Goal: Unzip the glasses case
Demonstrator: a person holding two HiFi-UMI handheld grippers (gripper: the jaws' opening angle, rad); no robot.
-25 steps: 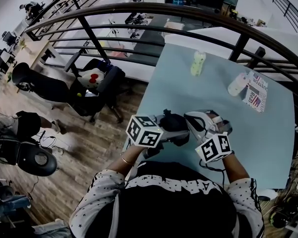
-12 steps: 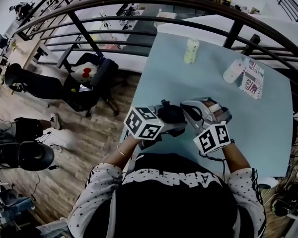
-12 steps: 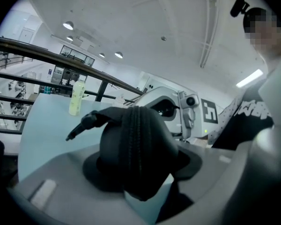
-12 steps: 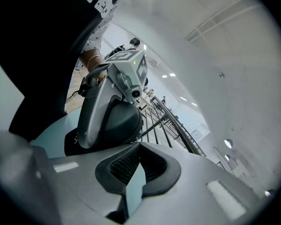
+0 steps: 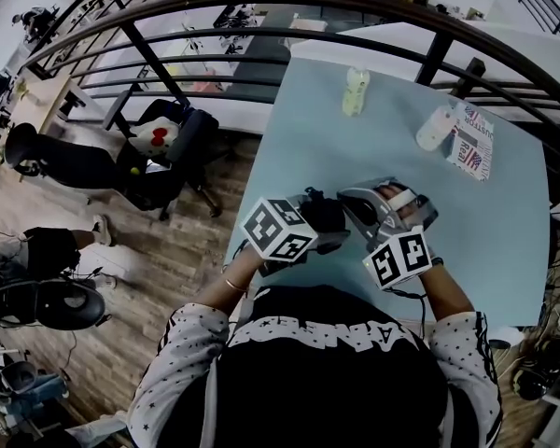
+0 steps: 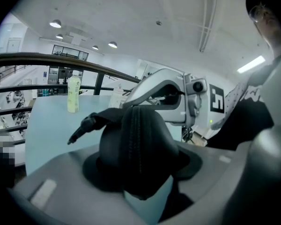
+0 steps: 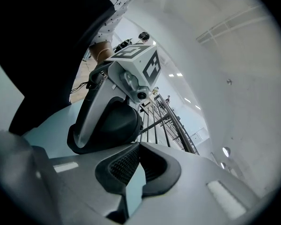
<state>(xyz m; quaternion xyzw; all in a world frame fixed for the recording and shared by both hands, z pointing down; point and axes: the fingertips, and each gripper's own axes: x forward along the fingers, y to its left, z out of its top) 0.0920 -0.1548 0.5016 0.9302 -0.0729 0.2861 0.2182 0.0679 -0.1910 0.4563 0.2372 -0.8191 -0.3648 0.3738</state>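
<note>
Pale blue table (image 5: 504, 241) up on a balcony, dark curved railing (image 5: 261, 3) round its far side, office floor below with a black office chair (image 5: 194, 133). Versus a second ago the head view has slid a bit, so the stuff on the table sits higher in frame; both grippers are still huddled over the near part of the table, and the left one's marker cube (image 5: 278, 230) has rolled a little. The case hasn't gone anywhere.

The left gripper (image 5: 322, 236) is clamped on the black glasses case (image 5: 324, 213), holding it up off the table. The right gripper (image 5: 357, 202) is right beside it with its jaws pinched together and nothing in them.

From the head view the case is just a dark lump between the two tools. The left gripper view shows it properly: rounded end squeezed between the jaws, a ribbed strip running over it, and a black pull strap (image 6: 82, 128) sticking out to the left, loose; the right gripper sits just behind. The right gripper view shows its own closed pads, with the case and left gripper just past the tips; can't tell if they touch.

Far side of the table: a pale bottle (image 5: 355, 91) standing; a white bottle (image 5: 435, 129) next to a printed packet (image 5: 469, 149); that packet only shows from the head view.
</note>
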